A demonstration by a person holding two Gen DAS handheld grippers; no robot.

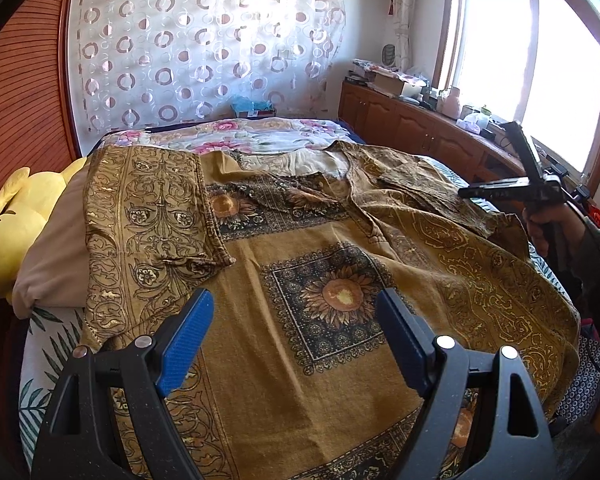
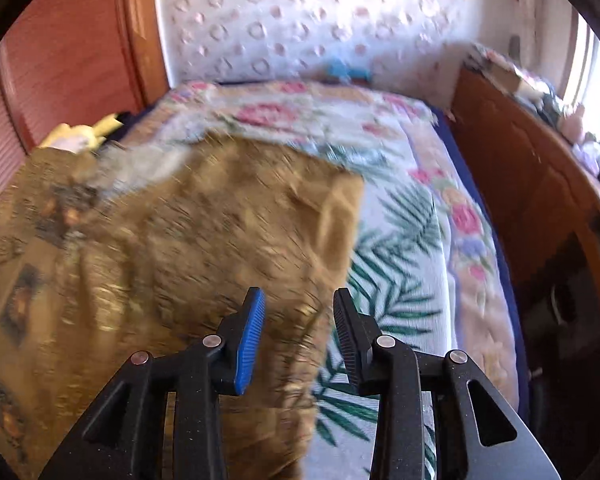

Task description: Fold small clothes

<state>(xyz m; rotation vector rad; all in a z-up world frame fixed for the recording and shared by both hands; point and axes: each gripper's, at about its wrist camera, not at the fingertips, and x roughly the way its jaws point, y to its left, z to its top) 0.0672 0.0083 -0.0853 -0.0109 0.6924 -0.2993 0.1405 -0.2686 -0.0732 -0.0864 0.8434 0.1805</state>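
1. Left wrist view: the left tool hangs released, blue ribbed pads spread wide, above the garment, a thin mustard-brown cloth printed with sunflower squares and scrollwork borders, lying spread across the bed. One sleeve lies folded flat beside a beige pillow and a yellow plush toy. The right tool is raised near the garment's right edge, fingers apart.

2. Right wrist view, blurred: the right tool is released, its jaws parted over the garment's right edge, beside bare leaf-print bedding.
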